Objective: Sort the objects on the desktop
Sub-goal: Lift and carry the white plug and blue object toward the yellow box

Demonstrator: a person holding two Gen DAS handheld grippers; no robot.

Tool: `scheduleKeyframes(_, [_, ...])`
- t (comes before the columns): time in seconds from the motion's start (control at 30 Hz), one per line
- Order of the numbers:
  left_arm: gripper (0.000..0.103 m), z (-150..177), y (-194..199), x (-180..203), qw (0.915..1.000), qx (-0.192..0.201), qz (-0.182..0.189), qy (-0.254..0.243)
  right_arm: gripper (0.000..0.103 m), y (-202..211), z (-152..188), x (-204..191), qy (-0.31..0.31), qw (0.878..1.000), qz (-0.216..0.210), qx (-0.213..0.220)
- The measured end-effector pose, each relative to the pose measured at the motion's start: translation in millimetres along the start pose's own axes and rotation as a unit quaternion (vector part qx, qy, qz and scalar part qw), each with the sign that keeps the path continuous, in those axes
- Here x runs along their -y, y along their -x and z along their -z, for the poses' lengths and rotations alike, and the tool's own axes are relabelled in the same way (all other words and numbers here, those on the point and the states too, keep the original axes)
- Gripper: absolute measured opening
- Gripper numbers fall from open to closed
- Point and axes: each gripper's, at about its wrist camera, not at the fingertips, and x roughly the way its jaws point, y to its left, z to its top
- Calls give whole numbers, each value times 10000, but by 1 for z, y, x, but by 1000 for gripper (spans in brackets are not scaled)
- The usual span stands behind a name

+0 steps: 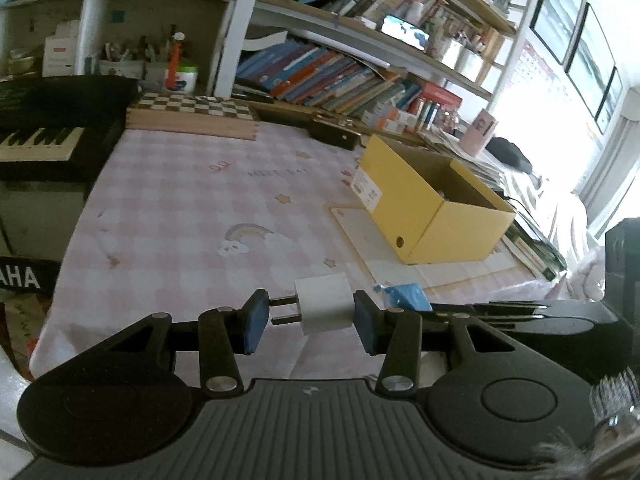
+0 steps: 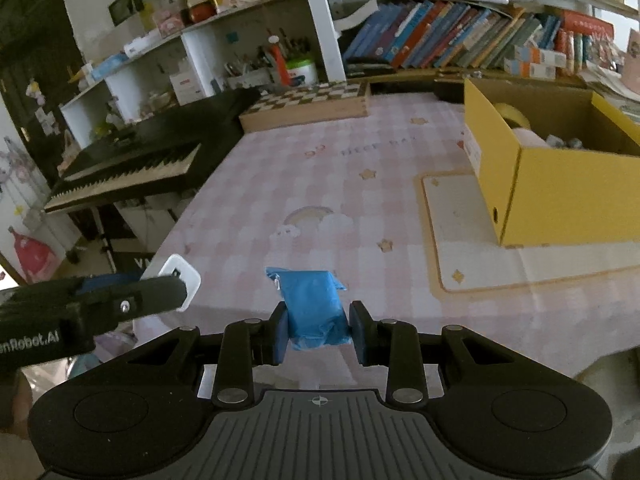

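Observation:
My left gripper (image 1: 308, 322) is shut on a white plug charger (image 1: 325, 309), its two prongs touching the left pad and its body against the right pad, just above the pink checked tablecloth (image 1: 180, 208). It also shows in the right wrist view (image 2: 180, 276). My right gripper (image 2: 318, 330) is shut on a blue packet (image 2: 314, 306), also seen in the left wrist view (image 1: 402, 295). An open yellow cardboard box (image 1: 436, 204) stands to the far right, with several items inside (image 2: 532, 136).
A cream mat (image 2: 460, 232) lies under the yellow box (image 2: 560, 184). A chessboard box (image 1: 192, 114) sits at the table's far edge. A keyboard piano (image 2: 132, 172) stands left of the table. Bookshelves (image 1: 340, 76) line the back.

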Motion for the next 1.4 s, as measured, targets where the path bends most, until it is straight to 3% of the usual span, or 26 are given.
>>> scheduleKeyframes(0.47, [43,2,-26,42,9954,-299,784,-452,31,32,23,37,-628,9955,704,75])
scheduleKeyframes(0.87, [43,-5,-63,89,9883,-518,1231,-740,31,49,27,85,-1036,9883,1113,142])
scheduleKeyframes(1.4, [43,-15,-113,157,9859,-669,1315,-785,31,57,9,162,-1110,9867,1183,60])
